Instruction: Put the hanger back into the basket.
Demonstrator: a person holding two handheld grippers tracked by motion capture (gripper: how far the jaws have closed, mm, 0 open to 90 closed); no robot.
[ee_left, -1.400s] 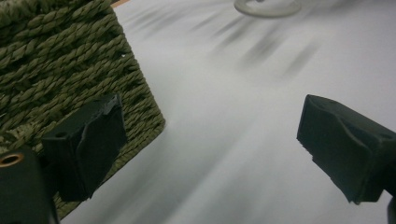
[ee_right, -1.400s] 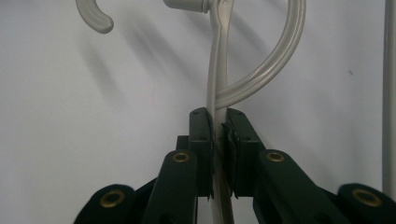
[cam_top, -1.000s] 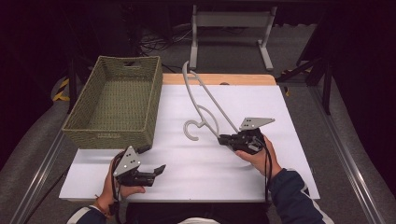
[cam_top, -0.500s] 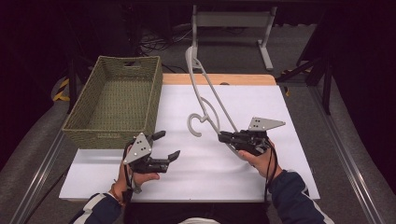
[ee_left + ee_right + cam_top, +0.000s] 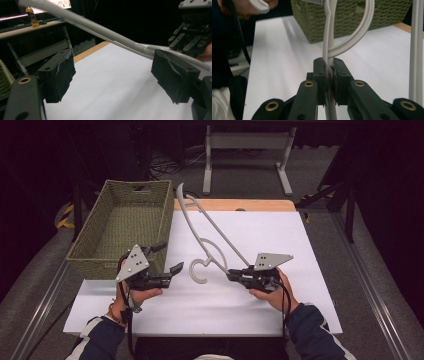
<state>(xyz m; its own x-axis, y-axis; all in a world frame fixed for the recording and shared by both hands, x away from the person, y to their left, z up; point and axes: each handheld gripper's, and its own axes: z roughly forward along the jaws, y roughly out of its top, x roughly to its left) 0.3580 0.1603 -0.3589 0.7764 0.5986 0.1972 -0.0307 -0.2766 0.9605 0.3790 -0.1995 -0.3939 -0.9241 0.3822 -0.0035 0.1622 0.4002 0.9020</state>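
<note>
Near the table's (image 5: 320,290) front edge, your right gripper (image 5: 231,275) is pinching the light, rigid, slippery hanger (image 5: 212,231) beside its hook; your left gripper (image 5: 169,258), jaws wide and empty, is approaching its free arm.

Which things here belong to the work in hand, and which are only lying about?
In use:
- grey hanger, clamped in the right gripper
- left gripper, fingers apart, nothing between them

Lying about:
- green woven basket, nothing visible in it
- metal stand behind the table
</note>
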